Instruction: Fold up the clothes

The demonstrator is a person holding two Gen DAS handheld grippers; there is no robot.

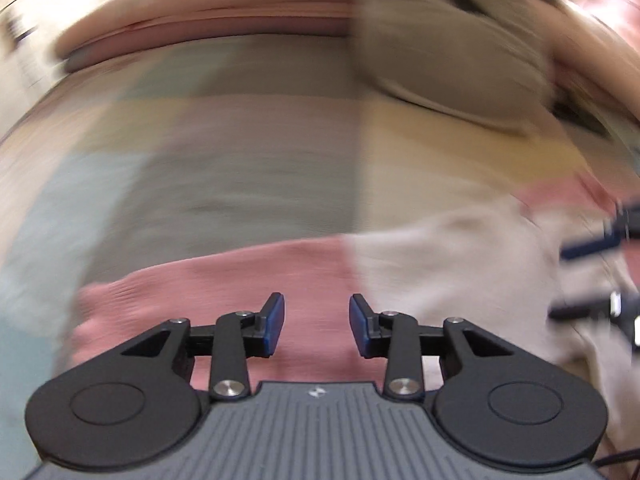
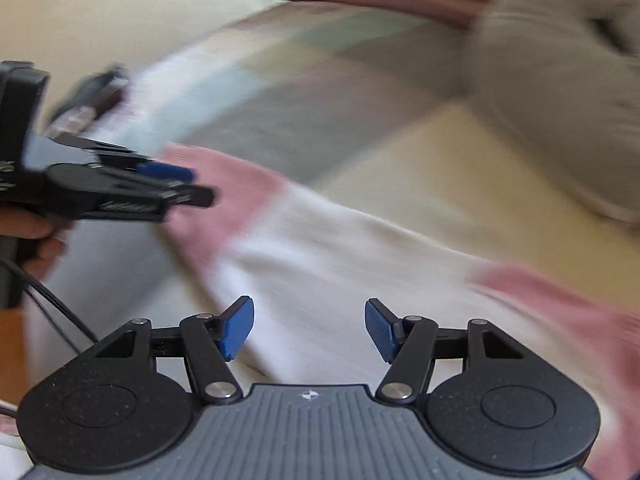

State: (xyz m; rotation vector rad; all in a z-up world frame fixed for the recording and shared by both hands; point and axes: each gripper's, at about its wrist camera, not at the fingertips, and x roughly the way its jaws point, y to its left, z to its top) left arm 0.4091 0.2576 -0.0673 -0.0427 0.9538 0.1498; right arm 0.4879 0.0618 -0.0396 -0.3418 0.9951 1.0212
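A pink and white garment [image 1: 320,272] lies flat on a patchwork bed cover [image 1: 240,152]; in the right wrist view the garment [image 2: 320,256] runs from pink at the left through white to pink at the right. My left gripper [image 1: 317,328] is open and empty just above its pink part. My right gripper [image 2: 309,328] is open and empty above the white part. The left gripper also shows in the right wrist view [image 2: 188,188], and the right gripper shows at the right edge of the left wrist view [image 1: 596,276]. Both views are motion-blurred.
A beige garment [image 1: 452,56] lies bunched at the far right of the bed; it also shows in the right wrist view [image 2: 560,92]. A pink pillow or folded cloth [image 1: 208,16] lies along the far edge. A cable [image 2: 52,300] trails at the left.
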